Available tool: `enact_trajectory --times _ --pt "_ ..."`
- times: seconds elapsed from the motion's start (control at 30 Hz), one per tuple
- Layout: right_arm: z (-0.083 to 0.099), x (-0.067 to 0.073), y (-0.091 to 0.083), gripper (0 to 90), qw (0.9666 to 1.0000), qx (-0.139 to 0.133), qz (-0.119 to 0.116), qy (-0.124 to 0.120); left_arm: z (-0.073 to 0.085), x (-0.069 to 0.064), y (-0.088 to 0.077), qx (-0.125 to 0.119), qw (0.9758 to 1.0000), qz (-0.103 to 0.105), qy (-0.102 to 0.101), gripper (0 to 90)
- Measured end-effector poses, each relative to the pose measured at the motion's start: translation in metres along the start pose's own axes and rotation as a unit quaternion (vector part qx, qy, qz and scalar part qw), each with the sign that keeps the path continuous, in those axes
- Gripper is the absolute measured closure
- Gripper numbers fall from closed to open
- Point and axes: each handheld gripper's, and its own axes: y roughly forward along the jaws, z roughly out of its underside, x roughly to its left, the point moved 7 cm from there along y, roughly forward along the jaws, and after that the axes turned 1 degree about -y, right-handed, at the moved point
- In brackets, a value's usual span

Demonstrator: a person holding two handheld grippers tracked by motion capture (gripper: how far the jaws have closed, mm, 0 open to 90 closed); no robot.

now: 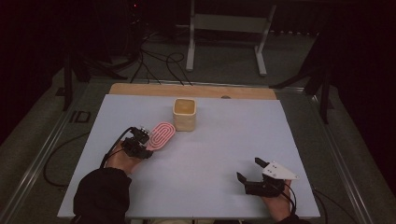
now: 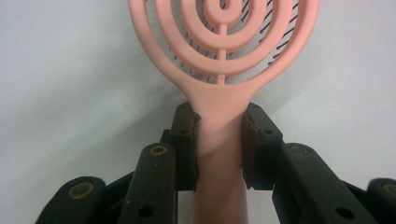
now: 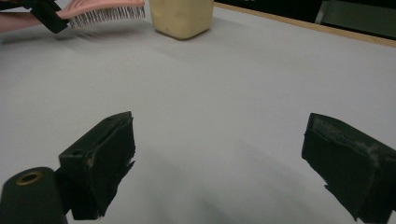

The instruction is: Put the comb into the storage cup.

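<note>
Your forearms come in at the near edge of the pale table (image 1: 210,154), the largest thing before you. Toward its far side stands the cream container (image 1: 185,113), with the pink brush (image 1: 161,135) just beside it, bristles down and lifted a little off the surface. Your left gripper (image 1: 140,140) pinches the brush's handle between both pads. Your right gripper (image 1: 248,171) sits well apart near the front edge, its jaws spread wide with nothing between them.

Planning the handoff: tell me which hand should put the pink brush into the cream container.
Left. Its gripper already clamps the pink brush beside the cream container; the right gripper sits open and farther off.
</note>
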Motion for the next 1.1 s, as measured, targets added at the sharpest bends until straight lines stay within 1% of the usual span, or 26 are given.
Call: enact_trajectory --times 0.1,0.17,0.2,0.23,0.27,0.33,0.4,0.43,0.47,0.5,0.57,0.63,0.67,0.73,0.8,0.83,0.87,0.9,0.93,0.97,1.0,1.03,1.07,1.1 --pt "0.000 0.000 0.000 9.3 1.0000 0.000 0.001 0.003 0.001 0.000 -0.005 -0.025 0.9996 -0.002 -0.009 69.9" --pt "0.000 -0.001 0.000 9.3 1.0000 0.000 0.001 0.003 0.002 -0.002 -0.008 -0.047 0.9987 0.001 -0.019 69.9" --pt "0.000 -0.001 0.000 9.3 1.0000 0.000 0.001 0.003 0.002 -0.002 -0.008 -0.047 0.9987 0.001 -0.019 69.9" --pt "0.001 -0.001 0.000 9.3 1.0000 0.001 0.001 0.003 0.004 -0.001 -0.009 -0.061 0.9978 -0.003 -0.024 69.9" --pt "0.001 0.000 0.000 9.3 1.0000 0.002 0.001 0.002 0.005 -0.001 -0.010 -0.069 0.9972 -0.005 -0.027 69.9" --pt "0.001 0.000 0.000 9.3 1.0000 0.002 0.001 0.002 0.006 0.000 -0.012 -0.080 0.9963 -0.011 -0.030 69.9" --pt "0.001 0.000 0.001 9.3 1.0000 0.003 0.001 0.002 0.007 0.001 -0.014 -0.095 0.9949 -0.008 -0.033 69.9" --pt "0.002 0.000 0.001 9.3 1.0000 0.004 0.001 0.000 0.008 0.001 -0.015 -0.101 0.9943 -0.010 -0.033 69.9" --pt "0.002 0.000 0.002 9.3 1.0000 0.004 0.001 0.000 0.008 0.001 -0.015 -0.101 0.9943 -0.010 -0.033 69.9" --pt "0.002 0.000 0.002 9.3 1.0000 0.006 0.001 -0.001 0.009 0.002 -0.018 -0.113 0.9929 -0.019 -0.030 69.9" --pt "0.003 0.001 0.003 9.3 1.0000 0.007 0.002 -0.001 0.008 0.002 -0.021 -0.129 0.9911 -0.015 -0.032 69.9" --pt "0.003 0.000 0.003 9.3 1.0000 0.008 0.002 -0.003 0.008 0.002 -0.021 -0.129 0.9911 -0.015 -0.032 69.9" --pt "0.004 0.000 0.004 9.3 0.9999 0.011 0.004 -0.002 0.007 -0.001 -0.026 -0.151 0.9881 -0.011 -0.030 69.9" --pt "0.005 0.001 0.005 9.3 0.9999 0.012 0.003 -0.002 0.006 -0.003 -0.029 -0.162 0.9865 -0.008 -0.022 69.9" --pt "0.005 0.001 0.005 9.3 0.9999 0.012 0.003 -0.002 0.004 -0.004 -0.033 -0.174 0.9845 -0.015 -0.015 69.9" --pt "0.005 0.001 0.005 9.3 0.9999 0.012 0.003 -0.002 0.004 -0.004 -0.033 -0.174 0.9845 -0.015 -0.015 69.9" --pt "0.005 0.001 0.005 9.3 0.9999 0.013 0.004 -0.001 0.003 -0.007 -0.036 -0.184 0.9827 -0.015 -0.012 69.9" --pt "0.005 0.001 0.005 9.3 0.9999 0.013 0.004 -0.001 0.003 -0.007 -0.036 -0.184 0.9827 -0.015 -0.012 69.9" --pt "0.004 0.000 0.004 9.3 0.9999 0.011 0.003 0.000 0.002 -0.010 -0.040 -0.195 0.9807 -0.016 -0.007 69.9" --pt "0.004 0.000 0.004 9.3 0.9999 0.011 0.003 0.000 0.002 -0.010 -0.040 -0.195 0.9807 -0.016 -0.007 69.9" --pt "0.004 0.000 0.003 9.3 0.9999 0.010 0.003 0.002 0.001 -0.012 -0.043 -0.203 0.9791 -0.018 -0.004 69.9" --pt "0.004 0.000 0.003 9.3 0.9999 0.010 0.003 0.002 0.001 -0.012 -0.043 -0.203 0.9791 -0.018 -0.004 69.9" --pt "0.003 0.000 0.003 9.3 0.9999 0.008 -0.001 0.007 0.000 -0.014 -0.048 -0.211 0.9771 -0.024 0.000 69.9" --pt "0.003 0.000 0.003 9.3 0.9999 0.008 -0.001 0.007 0.000 -0.014 -0.048 -0.211 0.9771 -0.024 0.000 69.9"
